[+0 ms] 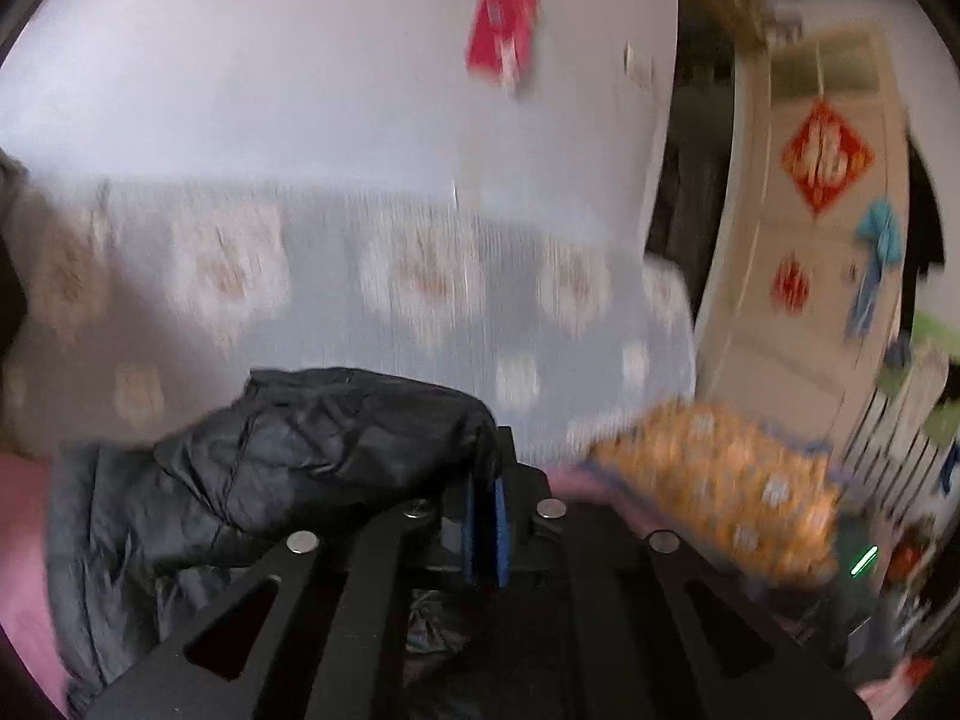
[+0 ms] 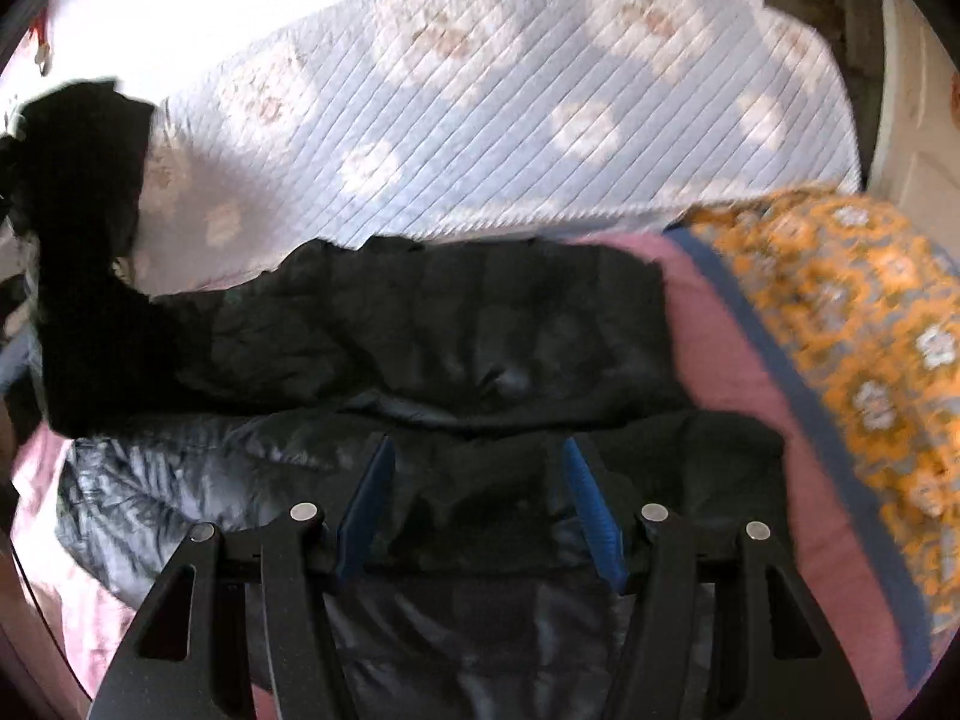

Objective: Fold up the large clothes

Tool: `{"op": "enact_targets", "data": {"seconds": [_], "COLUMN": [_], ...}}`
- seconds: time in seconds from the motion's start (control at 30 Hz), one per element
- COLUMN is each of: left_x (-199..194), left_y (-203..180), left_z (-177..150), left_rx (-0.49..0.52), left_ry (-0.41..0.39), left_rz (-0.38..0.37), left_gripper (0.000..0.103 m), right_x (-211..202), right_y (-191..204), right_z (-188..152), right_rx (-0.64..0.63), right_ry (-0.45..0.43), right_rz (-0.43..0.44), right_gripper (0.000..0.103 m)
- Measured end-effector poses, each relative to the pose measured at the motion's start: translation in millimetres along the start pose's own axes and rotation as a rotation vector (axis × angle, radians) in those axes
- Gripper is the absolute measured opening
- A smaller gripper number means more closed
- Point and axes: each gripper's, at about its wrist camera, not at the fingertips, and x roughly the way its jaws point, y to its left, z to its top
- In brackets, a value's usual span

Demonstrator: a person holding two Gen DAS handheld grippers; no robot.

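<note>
Grippers: left gripper (image 1: 486, 516) pinches 1 black jacket (image 1: 270, 456); right gripper (image 2: 480, 510) gapes, holding nothing.

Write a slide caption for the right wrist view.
Open jaws of the right gripper poised over a black puffer jacket on the bed.

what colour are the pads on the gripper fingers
Blue pads, on black fingers; they show best in the right wrist view.

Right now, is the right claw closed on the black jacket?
No: the right claw stands open, its blue pads wide apart above the black jacket.
</note>
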Motion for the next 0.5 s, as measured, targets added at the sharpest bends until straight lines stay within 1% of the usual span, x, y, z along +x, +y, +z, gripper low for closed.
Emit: {"op": "enact_targets", "data": {"seconds": [0.03, 0.07, 0.1, 0.13, 0.17, 0.2, 0.23, 0.27, 0.3, 0.4, 0.5], "left_x": [10.1, 15.3, 13.4, 6.0, 1.6, -2.7, -8.2, -8.5, -15.9, -42.9, -62.3], "left_y": [1.9, 0.8, 2.4, 3.9, 4.2, 7.8, 11.7, 9.5, 14.5, 22.5, 33.9], "left_z": [-11.6, -25.7, -41.8, -56.7, -63.4, -70.6, -76.0, -79.8, -82.5, -85.5, -84.0], "left_rx": [0.002, 0.0, -0.003, -0.003, 0.002, 0.01, 0.012, 0.01, 0.005, 0.019, 0.056], "left_ry": [0.042, 0.072, 0.077, 0.07, 0.073, 0.086, 0.101, 0.107, 0.104, 0.059, 0.008], "left_rz": [0.008, 0.028, 0.06, 0.086, 0.099, 0.111, 0.124, 0.133, 0.151, 0.239, 0.337], "left_gripper": [0.033, 0.06, 0.076, 0.08, 0.083, 0.084, 0.085, 0.089, 0.092, 0.1, 0.102], "right_x": [-2.7, -4.7, -7.3, -9.4, -11.5, -12.9, -13.9, -13.8, -13.0, -9.2, -3.5], "right_y": [-0.2, -0.2, 0.4, 0.8, 2.2, 4.1, 5.6, 7.7, 11.3, 21.6, 37.5], "right_z": [0.1, 0.1, -0.3, -0.3, -0.6, -1.2, -1.2, -0.7, -0.4, -1.2, -2.6], "right_rx": [-0.009, -0.016, -0.024, -0.031, -0.042, -0.052, -0.057, -0.058, -0.056, -0.061, -0.088], "right_ry": [-0.007, -0.014, -0.025, -0.036, -0.048, -0.056, -0.06, -0.062, -0.06, -0.059, -0.063], "right_rz": [-0.016, -0.03, -0.047, -0.061, -0.078, -0.089, -0.091, -0.088, -0.078, -0.056, -0.068], "right_gripper": [0.061, 0.061, 0.061, 0.061, 0.061, 0.061, 0.061, 0.061, 0.061, 0.061, 0.061]}}
